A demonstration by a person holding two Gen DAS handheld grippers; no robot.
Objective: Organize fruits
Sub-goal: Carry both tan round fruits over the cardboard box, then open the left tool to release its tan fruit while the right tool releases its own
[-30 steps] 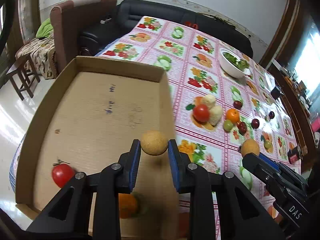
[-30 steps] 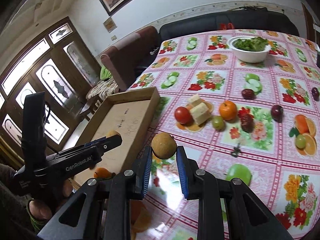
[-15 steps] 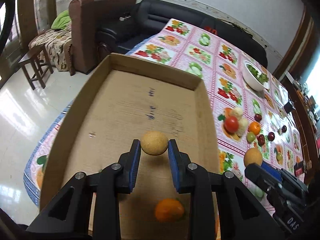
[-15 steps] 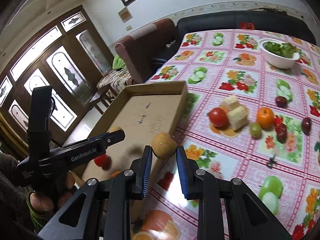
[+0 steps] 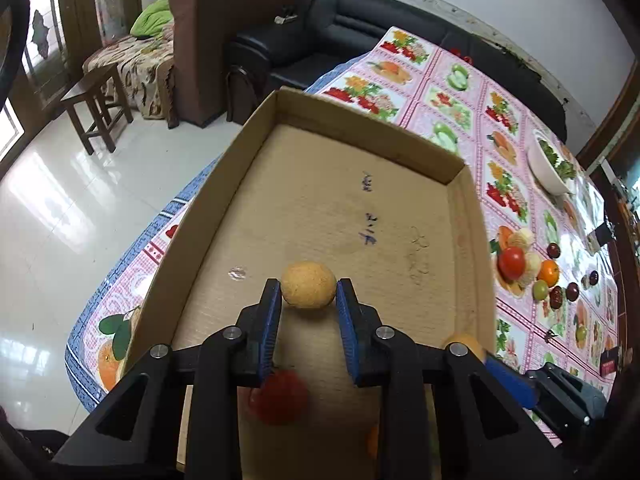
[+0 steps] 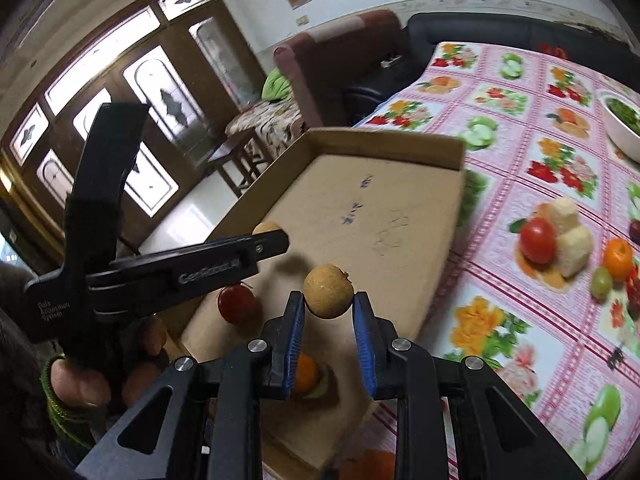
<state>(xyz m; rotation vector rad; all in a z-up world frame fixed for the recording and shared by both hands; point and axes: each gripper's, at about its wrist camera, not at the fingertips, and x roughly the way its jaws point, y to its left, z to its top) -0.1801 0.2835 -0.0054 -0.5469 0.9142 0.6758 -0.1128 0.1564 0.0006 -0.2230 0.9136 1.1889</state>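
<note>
Both grippers have swung from the table edge to over the cardboard box (image 5: 340,208) in the last second, so two fruits look close to being dropped in. The left gripper (image 5: 308,316) is clenched on a tan round fruit (image 5: 308,285), held above the middle of the box floor; a second ago that same fruit hung near the box's right wall. The right gripper (image 6: 329,320) grasps a second tan fruit (image 6: 329,290) just inside the box's right wall, having crossed in from over the tablecloth (image 6: 520,152). Judging by this, release is the next step (neither fruit touches the cardboard yet).

Already in the box, at its near end: a red tomato (image 6: 236,304) below the left gripper, and an orange (image 6: 306,372) under the right one; either could be struck by a fruit let go directly above, so a bare patch further in seems safer.

To the right of the box, on the cloth, unsorted fruit waits: a tomato (image 5: 512,262), pale chunks, an orange (image 5: 548,273), a green grape and dark plums. Beyond them, well apart from the box, stands a white bowl (image 5: 548,176) of greens.
</note>
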